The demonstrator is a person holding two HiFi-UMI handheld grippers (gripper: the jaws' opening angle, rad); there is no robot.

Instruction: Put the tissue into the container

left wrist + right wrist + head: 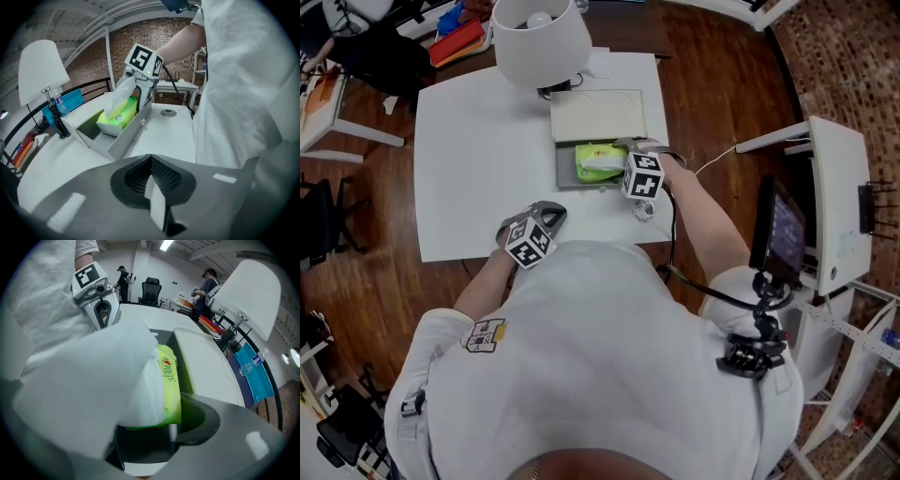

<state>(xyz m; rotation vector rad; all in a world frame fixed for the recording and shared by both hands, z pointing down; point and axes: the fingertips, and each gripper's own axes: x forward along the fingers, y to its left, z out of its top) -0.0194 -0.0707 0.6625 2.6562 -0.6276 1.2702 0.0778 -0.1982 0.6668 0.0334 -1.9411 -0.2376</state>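
Observation:
A green tissue pack (600,161) with a white sheet sticking out of its top sits inside the open grey container (565,174) on the white table. My right gripper (628,159) reaches into the container and is shut on the pack. In the right gripper view the pack (171,380) fills the space between the jaws and the white sheet hides the left jaw. The container's pale lid (597,114) lies open behind it. My left gripper (548,216) hovers shut and empty near the table's front edge; its own view shows the jaws (154,197) closed, pointing toward the container (124,138).
A white lamp (542,42) stands just behind the lid. A small metal ring (644,210) lies on the table by the right hand, with a cable trailing from the right gripper. A screen on a stand (783,234) is at the right. People stand far off in the room.

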